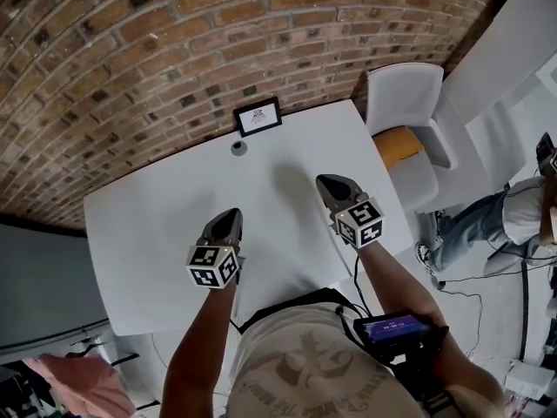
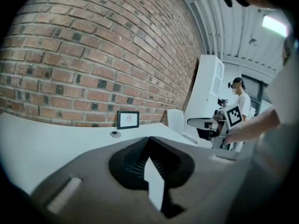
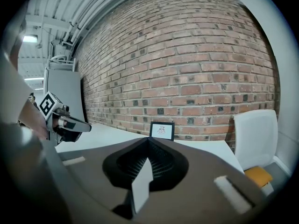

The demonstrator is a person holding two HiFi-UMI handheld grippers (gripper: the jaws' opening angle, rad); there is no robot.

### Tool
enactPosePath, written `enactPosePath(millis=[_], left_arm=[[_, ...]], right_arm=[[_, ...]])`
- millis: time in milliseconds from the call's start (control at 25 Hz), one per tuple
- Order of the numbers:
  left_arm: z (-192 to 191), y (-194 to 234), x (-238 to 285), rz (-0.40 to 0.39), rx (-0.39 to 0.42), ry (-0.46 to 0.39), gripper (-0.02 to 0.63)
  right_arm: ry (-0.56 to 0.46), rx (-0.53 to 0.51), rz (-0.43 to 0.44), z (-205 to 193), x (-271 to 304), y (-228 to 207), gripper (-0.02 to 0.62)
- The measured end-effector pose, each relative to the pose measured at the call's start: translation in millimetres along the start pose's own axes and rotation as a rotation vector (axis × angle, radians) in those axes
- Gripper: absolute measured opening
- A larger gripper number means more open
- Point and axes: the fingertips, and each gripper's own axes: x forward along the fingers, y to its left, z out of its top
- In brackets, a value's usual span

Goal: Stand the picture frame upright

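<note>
A small black picture frame (image 1: 258,117) with a white print stands upright at the far edge of the white table (image 1: 157,233), against the brick wall; it also shows in the left gripper view (image 2: 128,119) and the right gripper view (image 3: 161,130). My left gripper (image 1: 228,220) hovers over the near left part of the table, shut and holding nothing. My right gripper (image 1: 331,185) hovers over the near right part, also shut and holding nothing. Both are well short of the frame.
A small dark round object (image 1: 238,147) lies on the table just in front of the frame. A white chair (image 1: 409,103) with an orange cushion (image 1: 399,144) stands at the table's right end. A person (image 1: 487,225) sits on the floor at the right.
</note>
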Motion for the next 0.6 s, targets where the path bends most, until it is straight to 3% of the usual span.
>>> enactPosePath(millis=[600], left_arm=[[-19.3,-27.7,-64.4,-0.012,-0.046,-0.060,0.005]], right_arm=[[-0.016,0.004,-0.019,-8.1,-58.3,54.7,0.006]])
